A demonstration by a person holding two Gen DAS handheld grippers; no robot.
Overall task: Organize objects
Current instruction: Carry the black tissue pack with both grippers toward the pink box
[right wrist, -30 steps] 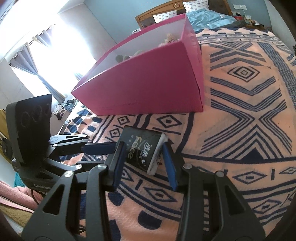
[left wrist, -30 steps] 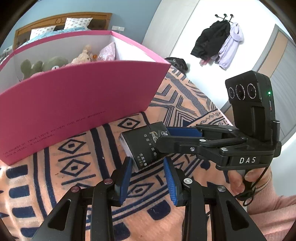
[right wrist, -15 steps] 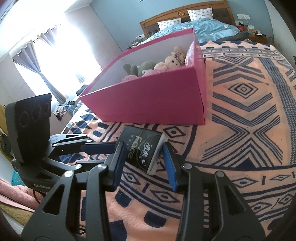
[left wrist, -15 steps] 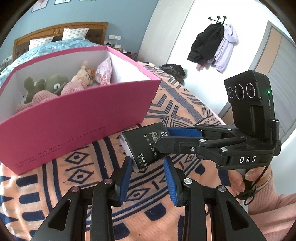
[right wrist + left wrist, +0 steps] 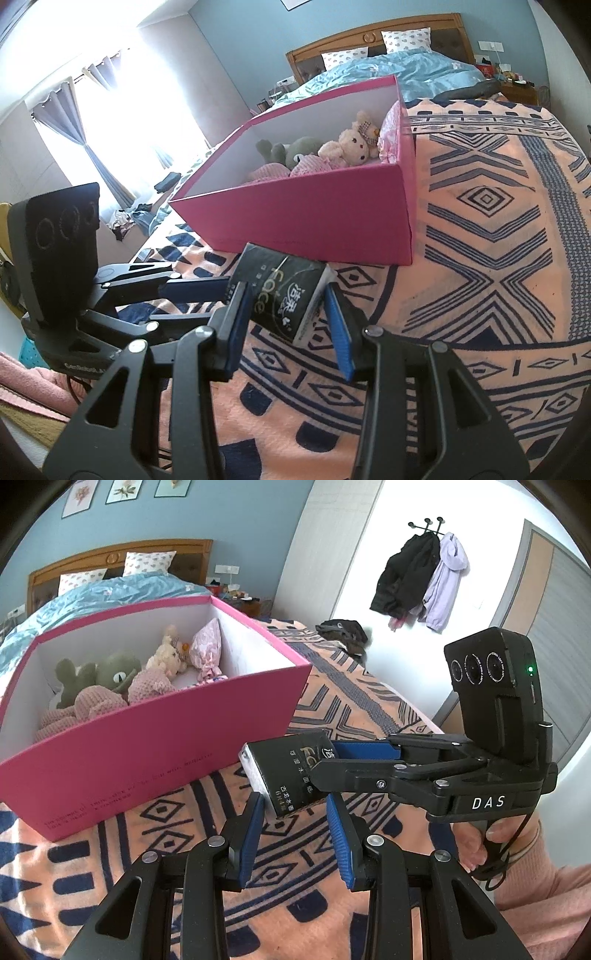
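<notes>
A black tissue pack [image 5: 291, 771] [image 5: 284, 295] is held in the air above the patterned blanket, in front of the pink box [image 5: 147, 738] [image 5: 314, 218]. Both grippers grip it at right angles. My left gripper [image 5: 295, 808] [image 5: 207, 291] is shut on one end of the pack. My right gripper [image 5: 291, 314] [image 5: 332, 753] is shut on its sides. The box is open on top and holds several plush toys [image 5: 110, 683] [image 5: 332, 147].
The orange and navy blanket [image 5: 480, 258] covers the surface around the box. A bed with a wooden headboard [image 5: 118, 557] lies behind the box. Coats [image 5: 424, 579] hang on the right wall. A bright window [image 5: 110, 110] is at the left.
Both grippers have risen together with the pack. The view now looks down into the box, so the toys show more fully.
</notes>
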